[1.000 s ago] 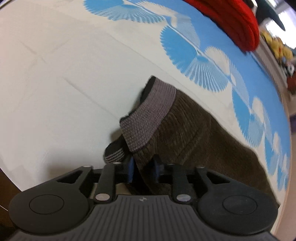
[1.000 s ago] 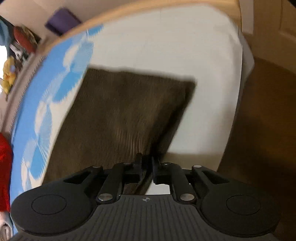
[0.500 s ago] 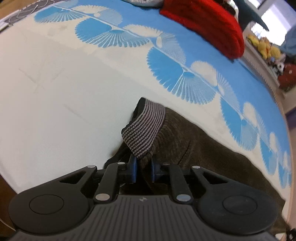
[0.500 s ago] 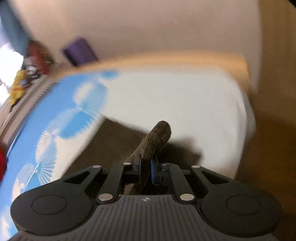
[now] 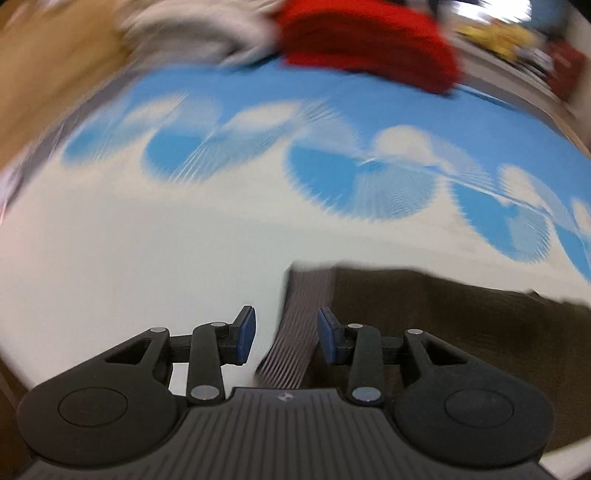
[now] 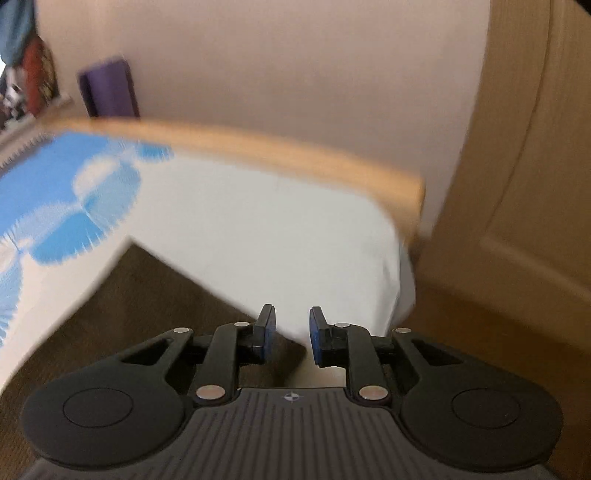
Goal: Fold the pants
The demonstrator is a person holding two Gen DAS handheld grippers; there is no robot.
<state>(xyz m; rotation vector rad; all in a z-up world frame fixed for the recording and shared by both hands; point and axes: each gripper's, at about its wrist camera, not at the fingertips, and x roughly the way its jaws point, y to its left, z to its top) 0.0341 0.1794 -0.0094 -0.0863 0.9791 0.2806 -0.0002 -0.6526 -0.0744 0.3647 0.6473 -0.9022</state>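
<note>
The brown corduroy pants lie flat on the bed, with their grey striped waistband running between my left fingers. My left gripper is open above the waistband and holds nothing. In the right wrist view the pants spread to the lower left, their corner reaching just under my right gripper, which is open and empty over the white sheet.
The bed cover is white with blue fan shapes. A red knit garment and a grey one lie at the far side. In the right wrist view a wooden bed frame, a purple box and a door show.
Both grippers were shut on the pants and have opened, letting go. The lifted waistband and the raised pant end now lie flat on the bed. Both cameras have tilted up.
</note>
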